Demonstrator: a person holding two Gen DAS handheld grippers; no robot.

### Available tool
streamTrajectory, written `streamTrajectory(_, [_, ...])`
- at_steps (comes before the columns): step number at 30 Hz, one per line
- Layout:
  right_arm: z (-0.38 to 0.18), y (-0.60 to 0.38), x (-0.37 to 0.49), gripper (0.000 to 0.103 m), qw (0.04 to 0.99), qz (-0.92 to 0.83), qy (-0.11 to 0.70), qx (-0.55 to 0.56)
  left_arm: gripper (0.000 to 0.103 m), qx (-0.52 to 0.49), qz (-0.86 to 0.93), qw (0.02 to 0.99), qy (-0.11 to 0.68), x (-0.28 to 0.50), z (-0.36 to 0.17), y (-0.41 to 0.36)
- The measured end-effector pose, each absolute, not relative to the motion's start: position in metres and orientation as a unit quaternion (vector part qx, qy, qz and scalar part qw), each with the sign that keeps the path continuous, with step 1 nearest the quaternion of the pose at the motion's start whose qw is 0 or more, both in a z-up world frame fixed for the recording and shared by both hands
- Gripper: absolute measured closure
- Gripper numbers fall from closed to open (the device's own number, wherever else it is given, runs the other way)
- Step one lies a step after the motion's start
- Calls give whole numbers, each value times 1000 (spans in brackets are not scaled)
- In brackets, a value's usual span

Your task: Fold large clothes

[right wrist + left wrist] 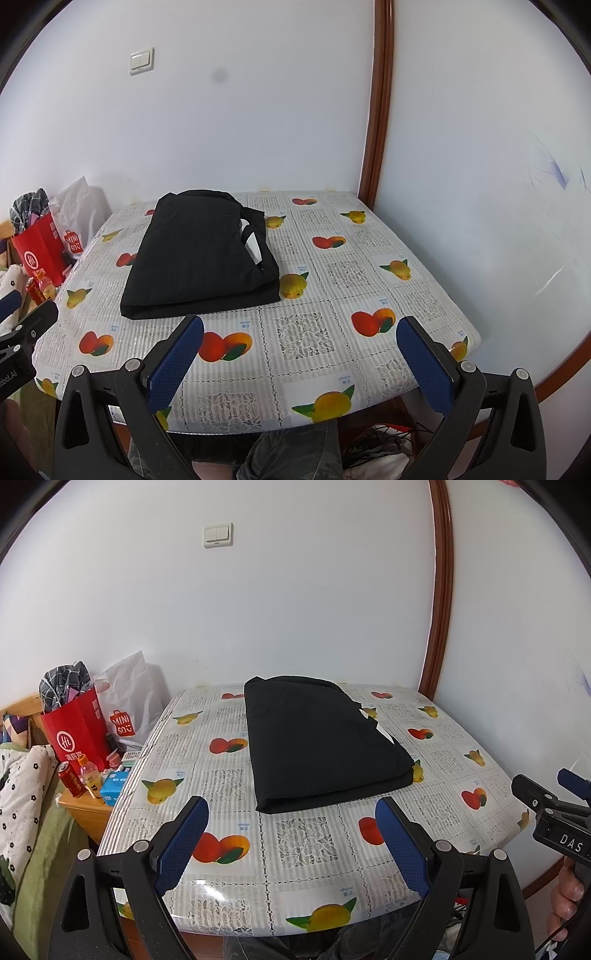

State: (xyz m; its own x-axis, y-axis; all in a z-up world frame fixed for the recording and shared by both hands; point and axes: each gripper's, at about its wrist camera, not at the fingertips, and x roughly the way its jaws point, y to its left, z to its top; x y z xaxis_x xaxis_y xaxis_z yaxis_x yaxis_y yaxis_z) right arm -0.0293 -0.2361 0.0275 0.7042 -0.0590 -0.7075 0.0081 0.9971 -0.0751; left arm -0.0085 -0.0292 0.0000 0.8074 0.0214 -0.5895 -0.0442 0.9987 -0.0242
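My left gripper [291,812] has its jaws spread wide, nothing between the blue pads [184,834], hovering over the near edge of the table [443,812]. My right gripper [300,332] is the same: jaws apart, empty, pointed down at the fruit-print tablecloth [369,280], off to the right of the left one. Each gripper's black body shows at the edge of the other's view, well apart

The black garment [321,746] lies flat on the table toward the far side, just short of the wall, closer to my left gripper than my right. It is already a compact rectangle, several layers stacked, near edge straight. On its right side a strap or hem loop with a bit of white [251,240] sticks out loose. Neither gripper touches it

Judgement: folding looks basically finished; at most that right-side bit could be tucked in, or one more fold made, otherwise nothing left

Containers, all left of the table on a low wooden stand [85,808]: a red paper bag [74,731] with checked cloth [64,683] poking out the top, and a white Miniso bag [129,701] behind it, contents hidden. In front stand a red can [70,779], a small orange bottle [90,779] and a blue box [112,786]
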Motion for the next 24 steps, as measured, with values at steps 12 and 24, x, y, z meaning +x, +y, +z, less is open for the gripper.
streamTrajectory(12, [27, -238, -30, 0, 922, -23, 385, -31, 11, -20, 17, 951, 309, -9, 0, -31])
streamTrajectory(24, [27, -239, -31, 1, 923, -22, 384, -30, 11, -23, 14, 950, 311, -8, 1, -34])
